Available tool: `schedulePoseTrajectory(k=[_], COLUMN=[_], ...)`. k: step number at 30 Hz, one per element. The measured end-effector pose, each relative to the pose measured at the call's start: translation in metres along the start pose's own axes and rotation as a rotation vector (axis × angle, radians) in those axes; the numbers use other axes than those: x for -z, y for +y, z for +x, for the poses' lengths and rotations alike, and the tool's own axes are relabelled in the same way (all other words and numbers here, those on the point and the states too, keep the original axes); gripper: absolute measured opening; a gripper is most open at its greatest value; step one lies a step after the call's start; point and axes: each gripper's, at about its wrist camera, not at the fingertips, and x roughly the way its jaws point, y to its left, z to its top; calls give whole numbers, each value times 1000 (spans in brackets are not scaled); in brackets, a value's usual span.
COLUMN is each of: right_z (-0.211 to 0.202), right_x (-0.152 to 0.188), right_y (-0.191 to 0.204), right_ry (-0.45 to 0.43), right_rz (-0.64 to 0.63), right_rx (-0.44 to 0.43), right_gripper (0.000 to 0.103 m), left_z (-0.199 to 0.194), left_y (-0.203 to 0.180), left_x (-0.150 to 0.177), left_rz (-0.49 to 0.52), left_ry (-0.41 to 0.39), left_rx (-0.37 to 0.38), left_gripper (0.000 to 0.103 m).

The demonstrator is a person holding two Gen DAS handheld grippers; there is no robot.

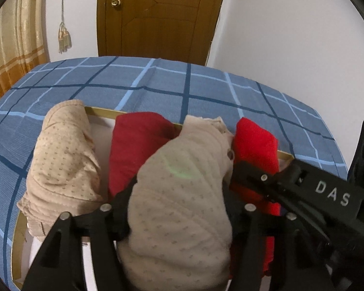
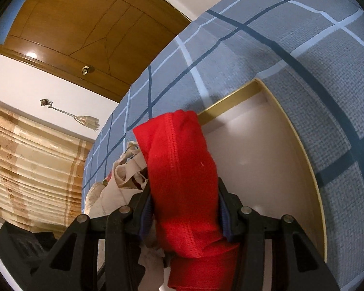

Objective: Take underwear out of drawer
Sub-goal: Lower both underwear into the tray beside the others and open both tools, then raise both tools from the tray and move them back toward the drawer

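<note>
A white drawer with a gold rim (image 1: 102, 110) lies on the blue checked bedsheet. It holds rolled underwear: a beige dotted roll (image 1: 65, 155) at the left, a dark red roll (image 1: 136, 148), and a bright red roll (image 1: 257, 143) at the right. My left gripper (image 1: 182, 191) is shut on a second beige dotted roll (image 1: 182, 208). My right gripper (image 2: 185, 201) is shut on the bright red roll (image 2: 182, 174), next to the drawer's white inside (image 2: 262, 169); its black body (image 1: 303, 189) shows in the left wrist view.
The blue checked bedsheet (image 1: 157, 82) spreads all round the drawer. A wooden door (image 1: 157, 17) and white wall stand behind the bed. A striped curtain (image 1: 9, 48) and a hanging tassel (image 1: 64, 36) are at the left.
</note>
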Motion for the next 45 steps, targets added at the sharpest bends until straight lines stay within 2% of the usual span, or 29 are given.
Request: schedulePoseTrajectory(k=[4,6,8,10,12,16,24,29,36,45], right_z=[-4,-13,-23,-35,-48,-71,-115,-139,-169,-195], right_x=[-3,-1,2,5,7,19,56,80,118,166], right_y=[-4,-2,0,2,9,18,16,15,16,19], right_ry=[22,1,-23,-49,-77,-111,-165,-208,-273,-306], right_rz=[17,1,-11,-21,-60,-96,-121,-175,-273,-351], right_rx=[-17,-31,-41,-58,-77,-104,-161,-142,-101,-115], right_gripper=[56,60,62,67,72,73,73,73,73,73], left_z=[-7,-16,-24,-34,-43,-61,-103,-119,-144,-170], left_y=[-2,-1,0,1,0,-3,-5,-6,1,14], left_x=[5,7,7,9,12,21,50,73,97,127], left_rz=[17,-4,-25,-44,-54,-25,82,160,232,256], left_ry=[-13,-12,-5,-13,-29,-37,-120,-164,-230,-269], left_rx=[38,51,94,130,137,131,93,48,29,17], left_gripper=[83,85,96,103,103,103,103,103,103,103])
